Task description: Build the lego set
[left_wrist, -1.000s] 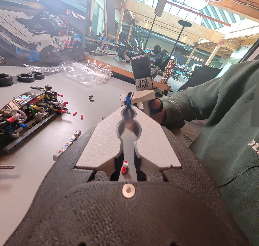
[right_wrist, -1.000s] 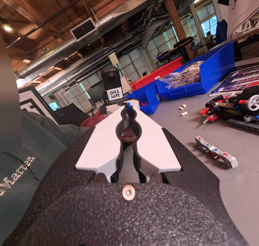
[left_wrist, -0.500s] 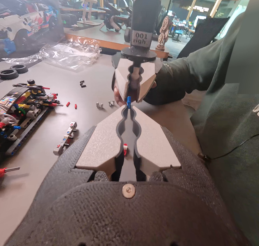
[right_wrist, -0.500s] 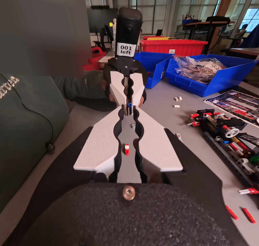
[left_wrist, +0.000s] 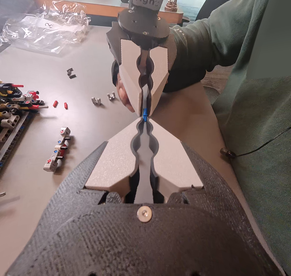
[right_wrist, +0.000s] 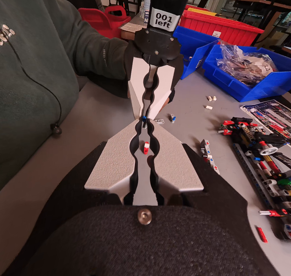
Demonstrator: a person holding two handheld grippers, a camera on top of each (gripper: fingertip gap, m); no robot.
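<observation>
Two claws [left_wrist: 144, 122] [right_wrist: 144, 123], one blue pin [left_wrist: 144, 114], two red pins [left_wrist: 55, 103], two grey clips [left_wrist: 96, 101], three white bushes [right_wrist: 209, 98], two blue bins [right_wrist: 252, 86].

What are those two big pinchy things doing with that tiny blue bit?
A person holds two grippers tip to tip above the grey table. The left gripper pinches a small blue plastic peg, and the right gripper closes around its other end. The half-built toy car chassis lies untouched beside them.
</observation>
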